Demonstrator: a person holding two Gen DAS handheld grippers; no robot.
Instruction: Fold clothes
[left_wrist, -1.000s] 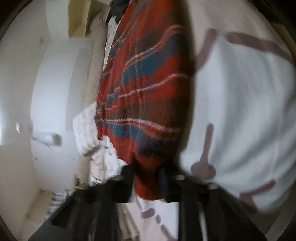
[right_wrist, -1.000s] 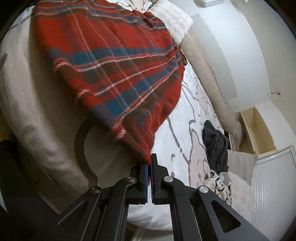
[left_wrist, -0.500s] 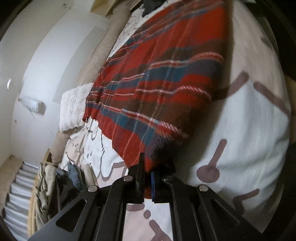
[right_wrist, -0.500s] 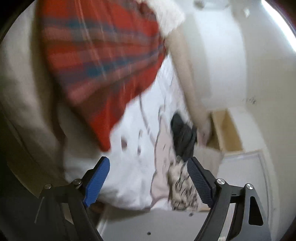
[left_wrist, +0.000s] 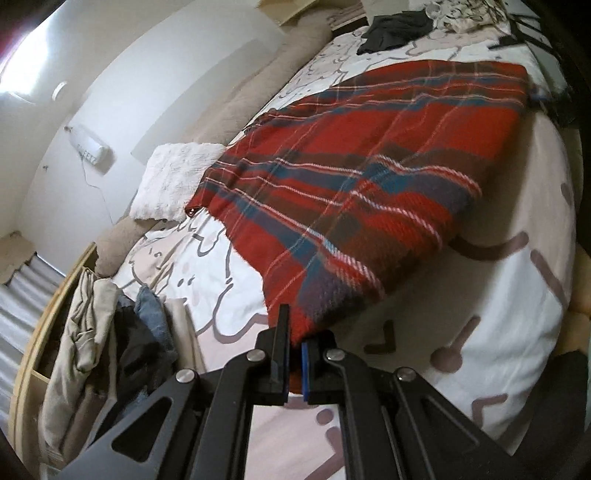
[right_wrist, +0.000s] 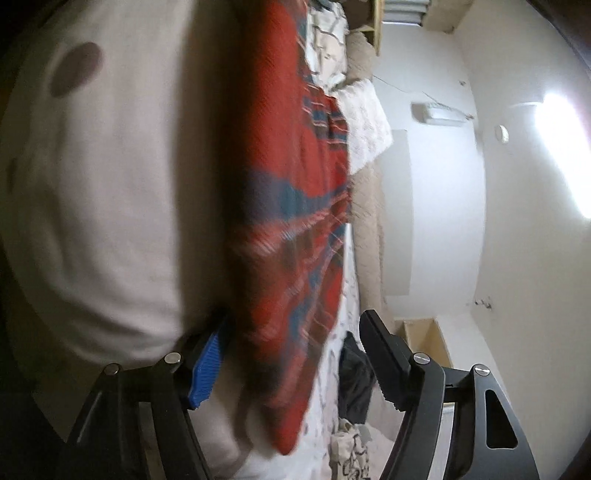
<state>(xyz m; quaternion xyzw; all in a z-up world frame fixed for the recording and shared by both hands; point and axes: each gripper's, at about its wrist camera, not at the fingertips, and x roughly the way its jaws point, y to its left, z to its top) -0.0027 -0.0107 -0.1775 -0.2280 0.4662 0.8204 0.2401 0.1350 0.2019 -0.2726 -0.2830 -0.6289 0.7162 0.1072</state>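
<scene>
A red plaid woollen cloth (left_wrist: 362, 177) lies spread flat on a white bed cover (left_wrist: 498, 332) with brown marks. My left gripper (left_wrist: 294, 343) is shut on the near corner of this cloth, low over the bed. In the right wrist view the same plaid cloth (right_wrist: 295, 221) appears blurred and rotated. My right gripper (right_wrist: 295, 354) is open and empty, its jaws wide apart on either side of the cloth's near edge. I cannot tell whether they touch it.
A white fluffy cushion (left_wrist: 173, 181) and a long beige bolster (left_wrist: 258, 92) lie along the wall. A dark garment (left_wrist: 395, 29) and a patterned garment (left_wrist: 461, 14) lie at the far end of the bed. A heap of clothes (left_wrist: 103, 343) sits at the left.
My right gripper let go of the cloth corner, opened wide and rotated, now sitting by the cloth's edge. My left gripper kept its hold on the other corner and swung round over the bed.
</scene>
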